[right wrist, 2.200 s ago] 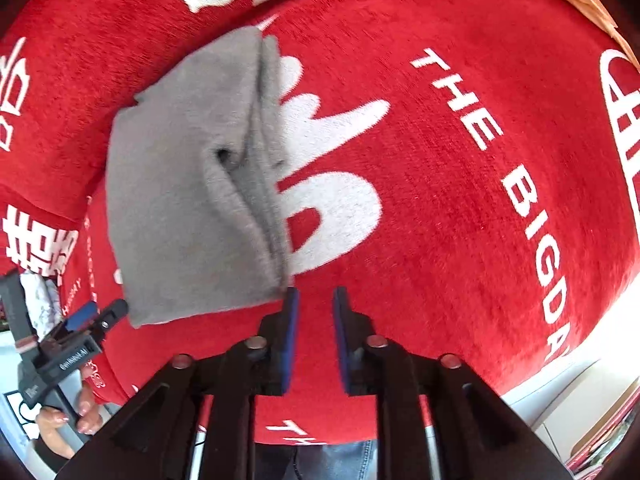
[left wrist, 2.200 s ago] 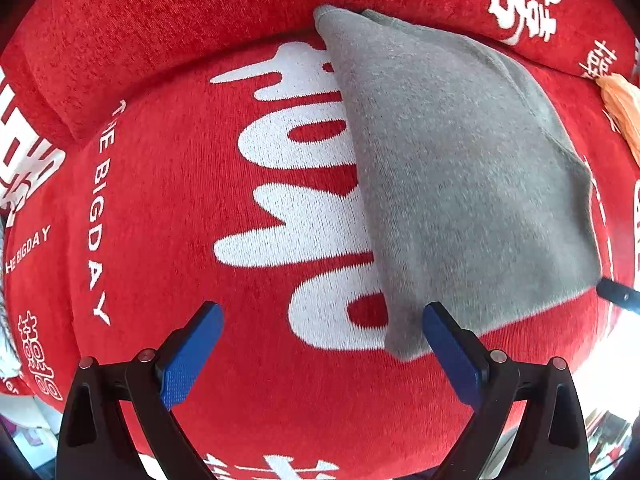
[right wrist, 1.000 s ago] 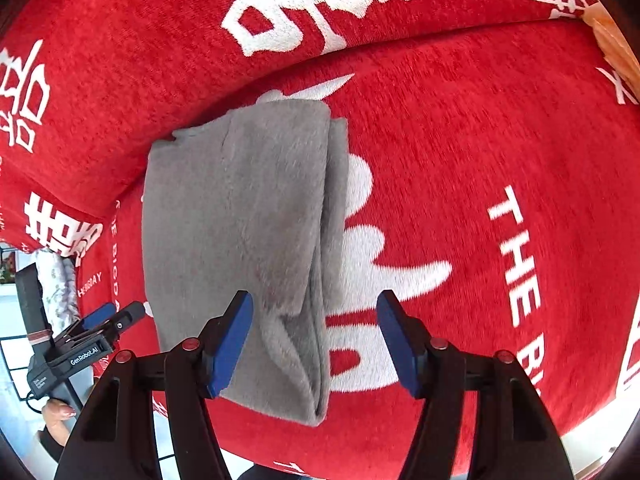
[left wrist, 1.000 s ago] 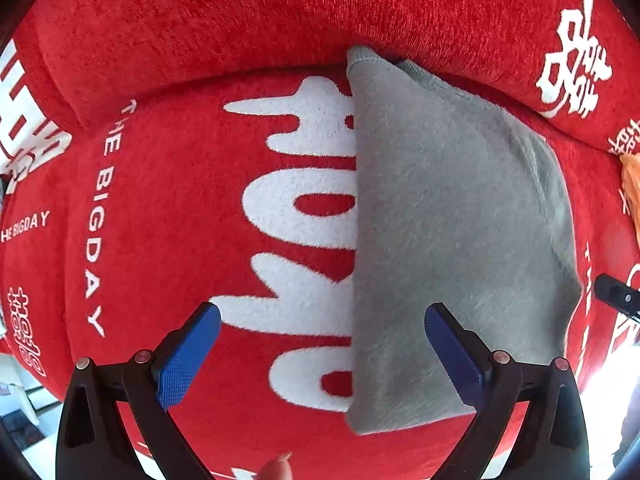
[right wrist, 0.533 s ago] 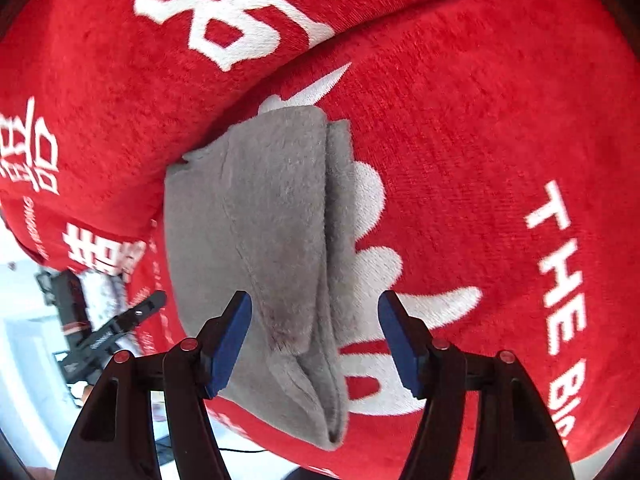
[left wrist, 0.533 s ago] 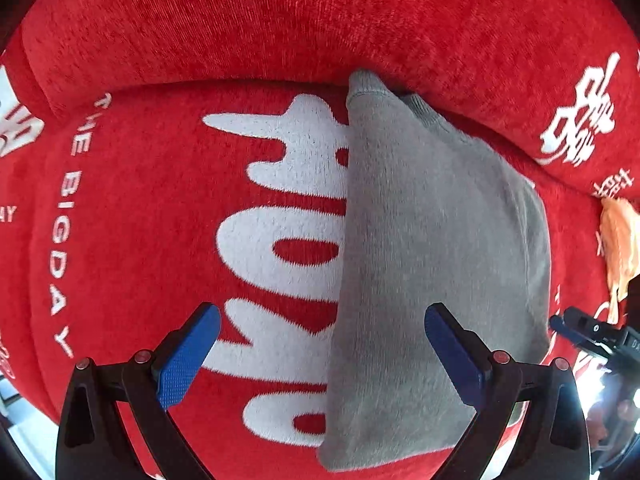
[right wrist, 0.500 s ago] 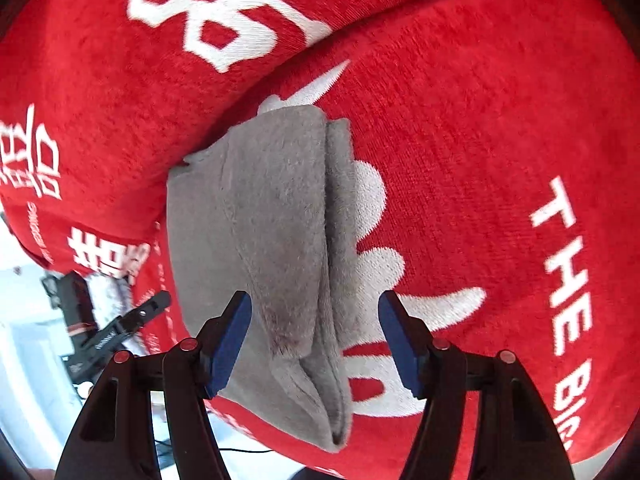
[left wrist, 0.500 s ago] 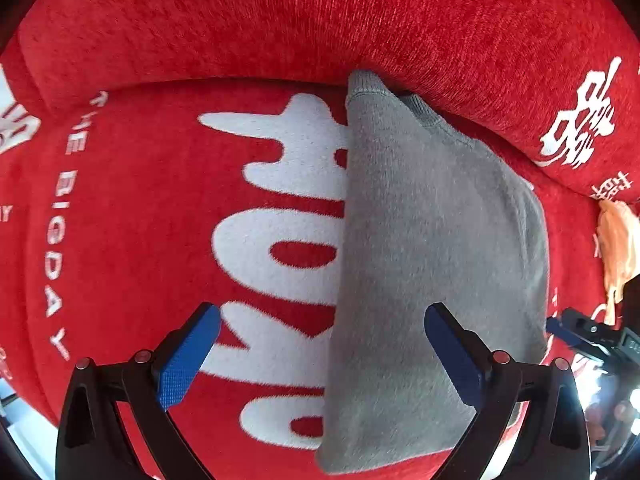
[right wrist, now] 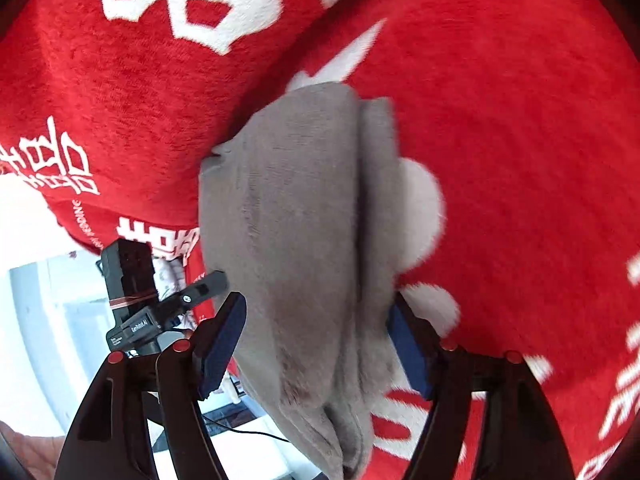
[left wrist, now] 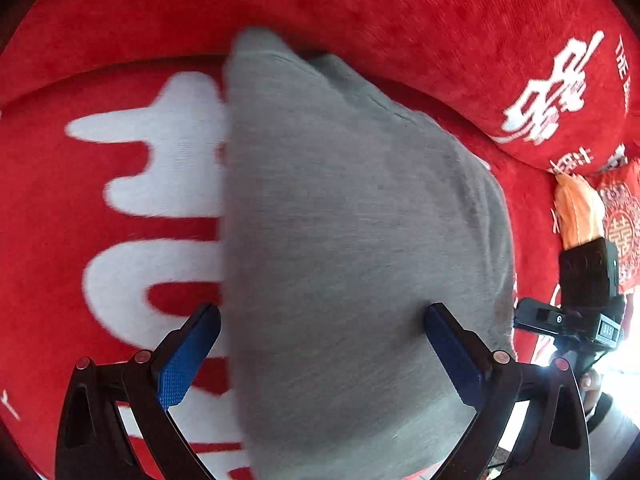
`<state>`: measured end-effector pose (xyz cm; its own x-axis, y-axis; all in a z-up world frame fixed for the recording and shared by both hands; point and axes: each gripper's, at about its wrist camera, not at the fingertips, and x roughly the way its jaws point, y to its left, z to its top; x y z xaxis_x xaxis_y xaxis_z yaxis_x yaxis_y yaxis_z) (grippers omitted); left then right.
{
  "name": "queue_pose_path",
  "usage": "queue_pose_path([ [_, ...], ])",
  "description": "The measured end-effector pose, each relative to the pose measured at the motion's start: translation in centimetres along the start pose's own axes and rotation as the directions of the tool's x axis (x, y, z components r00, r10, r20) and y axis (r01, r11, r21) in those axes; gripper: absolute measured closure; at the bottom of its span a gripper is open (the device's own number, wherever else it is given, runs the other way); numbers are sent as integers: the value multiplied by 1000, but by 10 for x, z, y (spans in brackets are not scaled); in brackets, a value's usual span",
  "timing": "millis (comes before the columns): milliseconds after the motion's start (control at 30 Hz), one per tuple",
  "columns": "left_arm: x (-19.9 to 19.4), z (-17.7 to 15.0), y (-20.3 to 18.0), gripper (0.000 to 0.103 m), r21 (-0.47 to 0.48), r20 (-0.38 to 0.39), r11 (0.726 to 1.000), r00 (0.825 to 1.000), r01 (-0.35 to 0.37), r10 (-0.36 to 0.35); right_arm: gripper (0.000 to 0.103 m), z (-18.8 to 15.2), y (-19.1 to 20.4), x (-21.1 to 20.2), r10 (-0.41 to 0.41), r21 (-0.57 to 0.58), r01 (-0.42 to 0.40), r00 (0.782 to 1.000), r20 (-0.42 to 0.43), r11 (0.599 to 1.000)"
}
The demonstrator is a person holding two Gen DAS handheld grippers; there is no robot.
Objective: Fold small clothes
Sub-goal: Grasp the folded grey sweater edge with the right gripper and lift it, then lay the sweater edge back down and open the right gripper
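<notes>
A folded grey garment (left wrist: 352, 248) lies on a red sofa seat (left wrist: 80, 240) with white lettering, its far end against the backrest. My left gripper (left wrist: 322, 320) hovers open over the garment's near end, the left finger by its left edge, the right finger above the fabric. In the right wrist view the same grey garment (right wrist: 304, 248) shows stacked folded layers along its right edge. My right gripper (right wrist: 316, 324) straddles that near end and its jaws are opening; the cloth lies between the blue pads (right wrist: 224, 336), which do not press on it.
The red backrest (left wrist: 360, 12) rises right behind the garment. An orange cloth (left wrist: 578, 212) lies at the far right of the seat. The other gripper's black body (left wrist: 588, 280) shows at the right edge; the sofa's front edge and a bright floor (right wrist: 36, 304) lie lower left.
Both grippers have come down closer to the grey garment, which now fills more of each view. The right gripper's fingers stand wider apart than at the start and now straddle the near end.
</notes>
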<state>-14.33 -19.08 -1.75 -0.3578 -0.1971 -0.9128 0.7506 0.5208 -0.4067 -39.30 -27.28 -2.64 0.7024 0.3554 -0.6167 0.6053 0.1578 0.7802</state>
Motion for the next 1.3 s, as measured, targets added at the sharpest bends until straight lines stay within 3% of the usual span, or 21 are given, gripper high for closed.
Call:
queue_pose_path([
  [133, 13, 2, -12, 1, 24, -1, 999, 1000, -26, 26, 25, 8, 11, 19, 27, -45, -28, 999, -23, 999],
  [267, 15, 1, -14, 1, 12, -3, 1000, 1000, -20, 20, 26, 9, 14, 29, 57, -1, -57, 998, -2, 998],
  [333, 10, -1, -13, 5, 13, 0, 999, 999, -32, 32, 50, 7, 11, 29, 50, 36, -50, 999, 1, 998],
  [367, 5, -2, -11, 11, 16, 8, 999, 999, -37, 37, 68, 6, 10, 31, 25, 50, -24, 1000, -5, 998],
  [400, 0, -4, -12, 19, 20, 25, 999, 999, -39, 39, 70, 4, 9, 31, 20, 63, -20, 1000, -3, 998],
  [567, -29, -14, -5, 49, 30, 75, 1000, 997, -9, 7, 71, -9, 27, 21, 136, 65, -137, 990, 26, 988],
  [700, -56, -23, -1, 50, 39, 79, 999, 996, 32, -35, 71, -21, 56, 24, 175, 41, -175, 984, 23, 984],
  [967, -115, -58, 25, 50, 58, 131, 998, 991, 26, -34, 71, -55, 102, 40, 219, 20, -219, 976, 5, 976],
  [1133, -137, -84, 62, 50, 38, 137, 999, 990, -29, 24, 71, -81, 117, 78, 244, 28, -243, 969, -30, 970],
  [1300, -127, -107, 101, 50, 5, 108, 994, 989, -106, 105, 71, -100, 122, 135, 221, 39, -219, 971, -86, 975],
])
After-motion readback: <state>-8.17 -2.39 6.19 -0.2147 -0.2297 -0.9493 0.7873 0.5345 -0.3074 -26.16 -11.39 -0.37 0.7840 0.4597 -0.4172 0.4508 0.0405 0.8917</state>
